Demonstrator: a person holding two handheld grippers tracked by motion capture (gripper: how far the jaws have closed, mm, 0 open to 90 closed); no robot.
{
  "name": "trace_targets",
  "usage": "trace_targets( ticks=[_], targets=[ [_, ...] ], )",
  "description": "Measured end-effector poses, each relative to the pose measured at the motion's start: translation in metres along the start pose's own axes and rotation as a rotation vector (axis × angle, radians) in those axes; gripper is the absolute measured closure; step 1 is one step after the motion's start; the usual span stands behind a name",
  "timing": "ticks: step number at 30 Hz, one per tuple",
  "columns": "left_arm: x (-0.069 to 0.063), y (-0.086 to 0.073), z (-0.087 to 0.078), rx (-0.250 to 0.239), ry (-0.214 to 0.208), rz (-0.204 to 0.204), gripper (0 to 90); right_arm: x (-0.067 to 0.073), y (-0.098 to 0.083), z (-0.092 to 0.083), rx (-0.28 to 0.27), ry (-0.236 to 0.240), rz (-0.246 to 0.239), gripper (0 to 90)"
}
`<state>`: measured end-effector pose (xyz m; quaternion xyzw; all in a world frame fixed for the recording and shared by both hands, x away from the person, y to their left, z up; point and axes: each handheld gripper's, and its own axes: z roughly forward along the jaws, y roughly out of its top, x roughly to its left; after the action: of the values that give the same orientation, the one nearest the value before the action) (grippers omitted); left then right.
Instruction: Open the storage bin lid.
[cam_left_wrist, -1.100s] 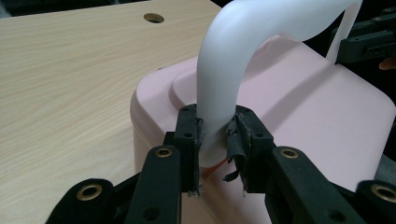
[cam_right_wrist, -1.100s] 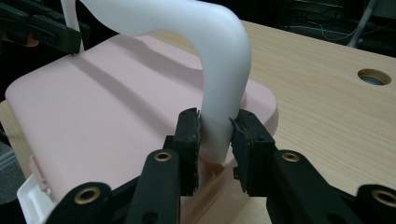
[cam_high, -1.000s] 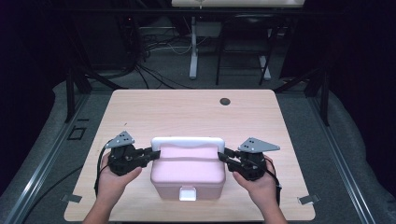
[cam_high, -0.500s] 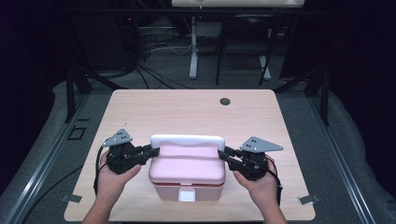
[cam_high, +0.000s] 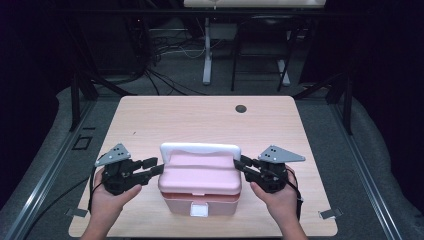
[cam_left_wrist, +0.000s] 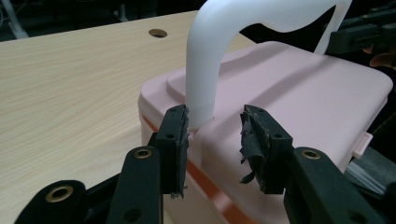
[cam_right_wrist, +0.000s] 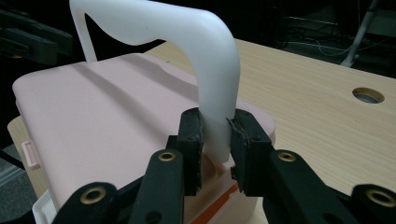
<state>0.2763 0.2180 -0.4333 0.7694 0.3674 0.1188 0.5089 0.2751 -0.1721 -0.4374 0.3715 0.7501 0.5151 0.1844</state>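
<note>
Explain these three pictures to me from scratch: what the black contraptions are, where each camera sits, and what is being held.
A person sits at a wooden table with a hand-held two-jaw tool in each hand. The high view looks down from above; the other two cameras ride on the tools and look along their jaws. On the table stands a pink box with an upright white handle. The right gripper is clamped on one leg of that handle. The left gripper has just been opening: its jaws stand apart at the other leg, one pad close against it, no longer squeezing.
</note>
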Motion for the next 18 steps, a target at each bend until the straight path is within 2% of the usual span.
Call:
trace_targets(
  ticks=[8, 12, 13, 18],
  targets=[
    [-0.003, -0.02, -0.022, 0.004, 0.006, 0.001, 61.6, -0.001, 0.001, 0.0, -0.003, 0.0, 0.006, 74.1],
    [-0.005, -0.034, -0.021, 0.016, 0.001, 0.0, 63.6, -0.001, 0.001, 0.0, -0.01, -0.001, 0.009, 74.1],
    [-0.006, -0.037, -0.02, 0.032, 0.001, 0.005, 63.7, 0.0, 0.001, 0.0, -0.01, -0.002, 0.01, 74.1],
    [-0.008, -0.046, -0.016, 0.032, -0.012, 0.003, 63.7, 0.0, 0.002, 0.0, -0.012, -0.003, 0.013, 74.1]
  ],
)
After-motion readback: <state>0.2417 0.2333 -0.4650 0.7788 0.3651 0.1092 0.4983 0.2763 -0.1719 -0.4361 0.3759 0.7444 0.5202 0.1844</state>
